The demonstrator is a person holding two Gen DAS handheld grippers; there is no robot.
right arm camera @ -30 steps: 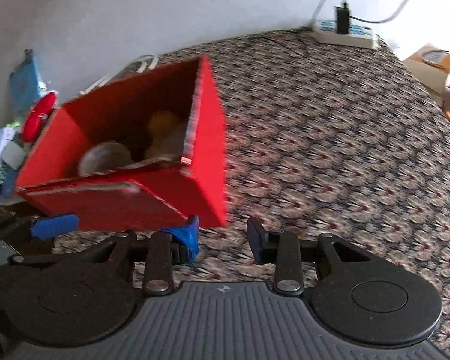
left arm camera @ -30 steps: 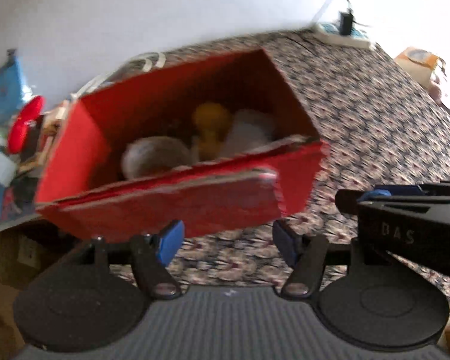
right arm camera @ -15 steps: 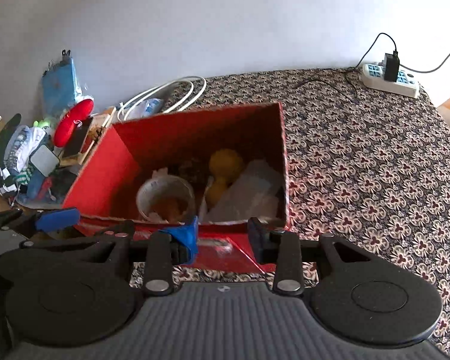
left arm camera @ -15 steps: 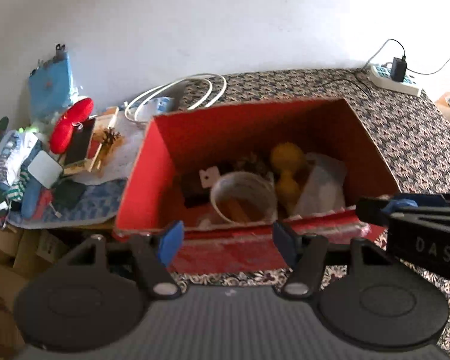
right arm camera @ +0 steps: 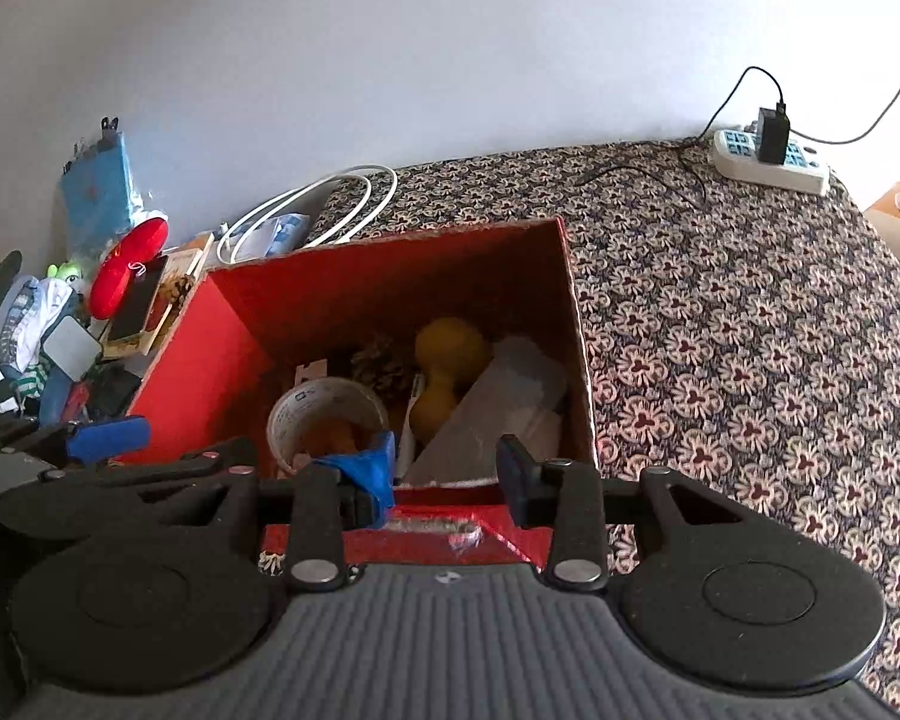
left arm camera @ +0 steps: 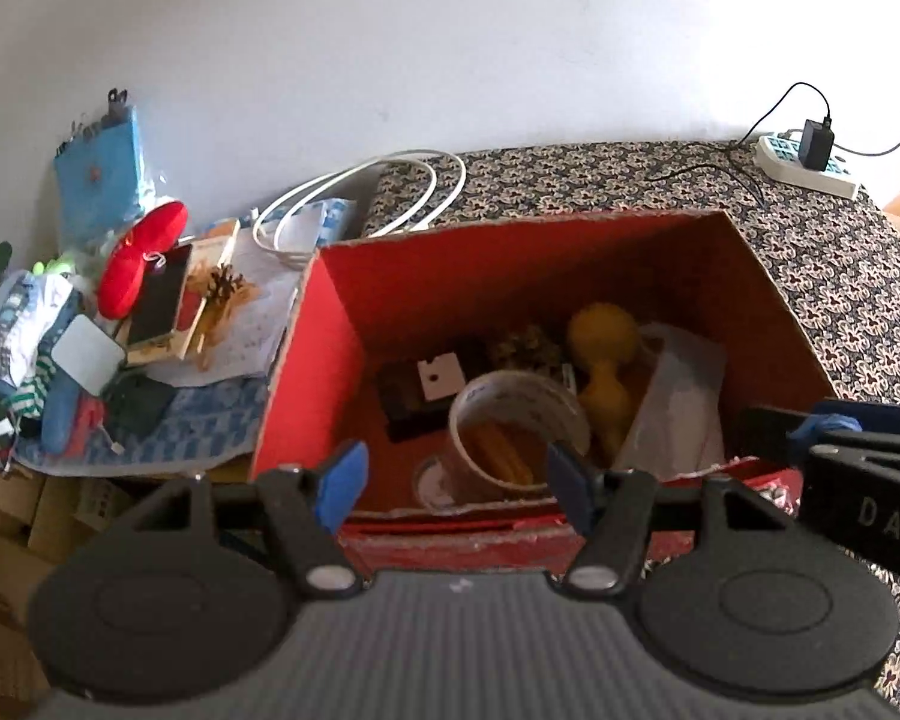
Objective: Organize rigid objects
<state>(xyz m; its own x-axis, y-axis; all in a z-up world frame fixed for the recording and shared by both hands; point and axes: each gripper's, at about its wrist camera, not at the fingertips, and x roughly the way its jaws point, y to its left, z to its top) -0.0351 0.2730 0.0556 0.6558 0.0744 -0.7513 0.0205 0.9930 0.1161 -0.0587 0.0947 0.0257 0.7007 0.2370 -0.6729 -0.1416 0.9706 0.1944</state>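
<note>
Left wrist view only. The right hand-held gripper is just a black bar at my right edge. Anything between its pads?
Observer: No. The right hand-held gripper has nothing between its pads; its jaws are opening, above the near wall of the red box.
Operator: What lies straight ahead of it?
Observer: The grey-white packet, leaning against the box's right wall.
Operator: Is my left hand-held gripper in that view?
Observer: Of the left hand-held gripper, only one blue-tipped finger shows, outside the box's left wall.
</note>
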